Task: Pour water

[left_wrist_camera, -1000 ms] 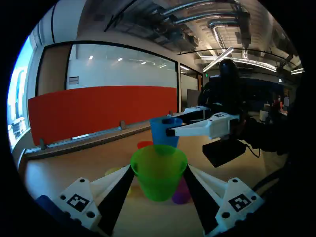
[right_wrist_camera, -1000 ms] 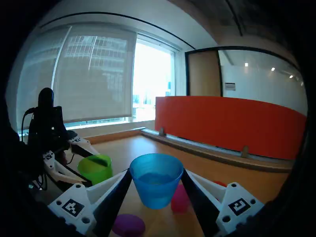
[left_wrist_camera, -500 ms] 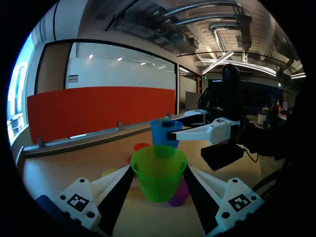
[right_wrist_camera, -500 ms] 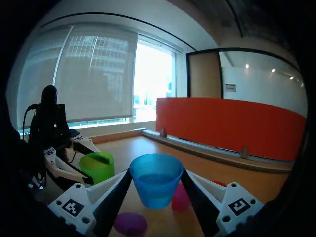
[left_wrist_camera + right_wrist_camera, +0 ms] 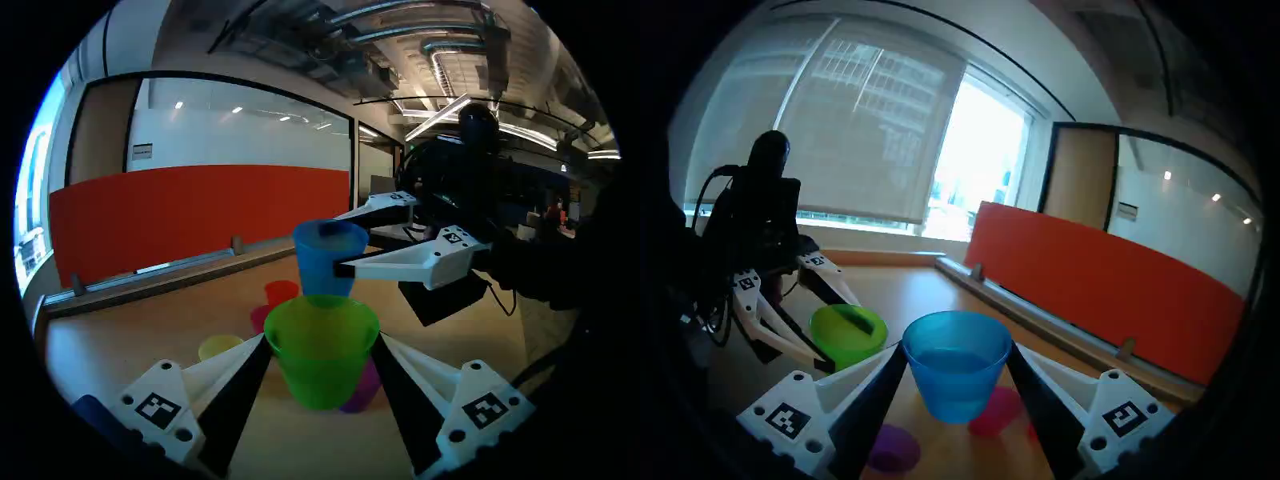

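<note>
Left gripper (image 5: 320, 364) is pinching the green cup (image 5: 322, 344) while the right gripper (image 5: 957, 380) pinches the blue cup (image 5: 956, 392) (water (image 5: 952, 360) inside) just above and beyond the green one.

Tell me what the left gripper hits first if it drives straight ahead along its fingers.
Probably the translucent blue plastic cup held in the right gripper: it sits dead ahead, beyond the green plastic cup that the left gripper holds. Depth is unclear.
</note>
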{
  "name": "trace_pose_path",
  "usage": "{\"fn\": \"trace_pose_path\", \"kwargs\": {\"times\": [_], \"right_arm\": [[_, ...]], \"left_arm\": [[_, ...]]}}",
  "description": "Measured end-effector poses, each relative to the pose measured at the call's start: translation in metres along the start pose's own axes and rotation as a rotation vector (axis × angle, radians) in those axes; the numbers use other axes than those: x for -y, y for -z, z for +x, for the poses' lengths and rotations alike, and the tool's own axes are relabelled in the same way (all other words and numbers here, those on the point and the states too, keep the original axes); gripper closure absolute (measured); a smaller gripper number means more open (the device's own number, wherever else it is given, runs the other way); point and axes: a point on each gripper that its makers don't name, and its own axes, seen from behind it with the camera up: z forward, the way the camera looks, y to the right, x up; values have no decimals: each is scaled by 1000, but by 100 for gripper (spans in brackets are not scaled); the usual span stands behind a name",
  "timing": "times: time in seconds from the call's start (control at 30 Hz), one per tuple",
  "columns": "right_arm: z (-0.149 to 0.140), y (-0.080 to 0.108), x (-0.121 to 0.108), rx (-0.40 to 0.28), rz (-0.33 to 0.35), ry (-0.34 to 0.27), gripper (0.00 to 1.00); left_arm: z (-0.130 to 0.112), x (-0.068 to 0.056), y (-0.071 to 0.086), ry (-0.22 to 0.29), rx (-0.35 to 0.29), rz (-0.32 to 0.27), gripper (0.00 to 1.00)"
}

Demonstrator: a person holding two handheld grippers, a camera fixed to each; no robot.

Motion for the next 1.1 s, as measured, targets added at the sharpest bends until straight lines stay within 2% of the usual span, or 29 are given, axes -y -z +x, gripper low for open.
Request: {"fn": "trace_pose_path", "kwargs": {"times": [0.3, 1.1], "right_arm": [[9, 1, 1, 21, 16, 185, 9], [30, -8, 5, 54, 65, 471, 9]], "left_arm": [[2, -2, -2, 2, 2, -6, 14], [5, -6, -7, -8, 0, -13, 14]]}}
